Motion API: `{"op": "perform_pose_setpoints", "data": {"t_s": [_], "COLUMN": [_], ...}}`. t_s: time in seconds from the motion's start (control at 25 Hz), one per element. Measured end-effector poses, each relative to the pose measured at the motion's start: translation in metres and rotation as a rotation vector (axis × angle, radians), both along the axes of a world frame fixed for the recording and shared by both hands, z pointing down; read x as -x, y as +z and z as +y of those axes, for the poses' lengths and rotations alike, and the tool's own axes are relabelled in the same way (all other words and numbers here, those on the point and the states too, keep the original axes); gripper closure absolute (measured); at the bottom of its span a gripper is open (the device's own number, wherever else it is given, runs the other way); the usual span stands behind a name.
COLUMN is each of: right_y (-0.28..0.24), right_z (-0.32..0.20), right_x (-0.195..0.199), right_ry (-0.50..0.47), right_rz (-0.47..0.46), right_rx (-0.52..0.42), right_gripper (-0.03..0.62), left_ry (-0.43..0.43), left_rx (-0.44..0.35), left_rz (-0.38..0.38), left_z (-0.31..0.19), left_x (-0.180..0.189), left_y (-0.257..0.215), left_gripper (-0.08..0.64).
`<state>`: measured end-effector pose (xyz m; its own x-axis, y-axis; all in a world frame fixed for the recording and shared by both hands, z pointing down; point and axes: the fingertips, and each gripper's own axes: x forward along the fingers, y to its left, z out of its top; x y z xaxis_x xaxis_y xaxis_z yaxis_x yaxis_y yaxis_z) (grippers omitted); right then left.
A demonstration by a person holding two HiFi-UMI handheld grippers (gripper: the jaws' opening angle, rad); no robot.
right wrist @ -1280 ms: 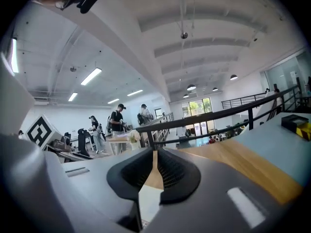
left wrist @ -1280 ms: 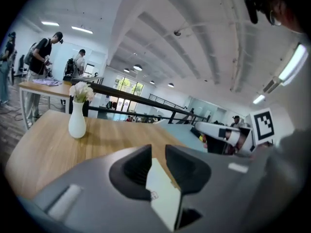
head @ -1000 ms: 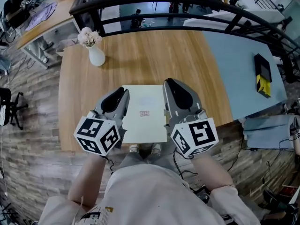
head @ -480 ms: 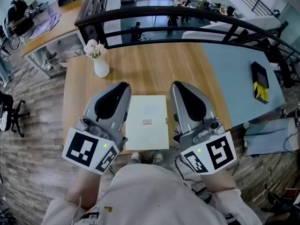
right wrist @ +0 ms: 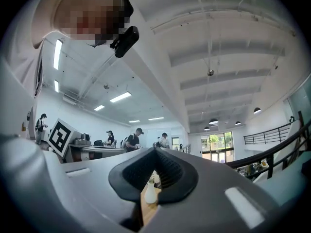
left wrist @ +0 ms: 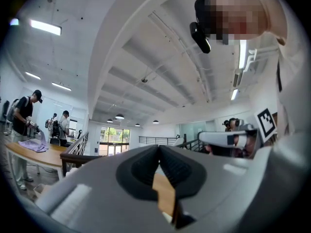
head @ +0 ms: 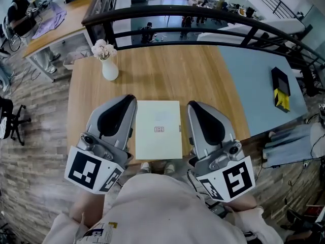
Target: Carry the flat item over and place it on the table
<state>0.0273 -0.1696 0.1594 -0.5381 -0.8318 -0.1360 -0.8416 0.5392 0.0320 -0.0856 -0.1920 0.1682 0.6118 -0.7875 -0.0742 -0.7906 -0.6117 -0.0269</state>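
Note:
The flat item [head: 158, 128], a pale rectangular pack with a small red mark, lies on the wooden table [head: 152, 72] near its front edge. Both grippers hang above the table, one on each side of the item and clear of it. My left gripper [head: 130, 99] is shut with nothing in it; its jaws have just closed the last bit. In the left gripper view its dark pads [left wrist: 146, 166] meet over bare table. My right gripper [head: 193, 105] is shut and empty too, its pads [right wrist: 167, 166] together.
A white vase with pale flowers [head: 108, 67] stands at the table's far left and shows as the vase [right wrist: 150, 194] below the right jaws. A black railing [head: 203, 22] runs behind. A light blue table [head: 259, 75] at right holds a black and yellow object [head: 282, 83].
Both grippers have risen from the item's left and right edges toward the camera and now stand apart from it. The item stays flat on the table.

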Motion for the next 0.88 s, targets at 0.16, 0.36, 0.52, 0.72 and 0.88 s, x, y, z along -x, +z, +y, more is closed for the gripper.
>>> {"op": "perform_pose_setpoints", "data": {"t_s": [0.16, 0.36, 0.52, 0.72, 0.88], "right_y": [0.012, 0.02, 0.025, 0.037, 0.036], "right_z": [0.006, 0.005, 0.006, 0.004, 0.006], "right_x": [0.005, 0.008, 0.006, 0.01, 0.011], "right_ry": [0.001, -0.005, -0.012, -0.027, -0.037], "right_rz": [0.084, 0.072, 0.054, 0.04, 0.03], "right_rx": [-0.04, -0.029, 0.003, 0.045, 0.05], "right_gripper": [0.592, 0.592, 0.592, 0.592, 0.592], "left_ry": [-0.025, -0.113, -0.12, -0.124, -0.126], "left_rx": [0.033, 0.046, 0.062, 0.063, 0.062], "left_rz": [-0.016, -0.066, -0.044, -0.048, -0.049], "left_z": [0.004, 0.001, 0.006, 0.012, 0.015], "left_x": [0.004, 0.017, 0.02, 0.024, 0.024], "left_y": [0.018, 0.031, 0.032, 0.036, 0.033], "left_gripper": [0.557, 0.557, 0.557, 0.557, 0.557]}}
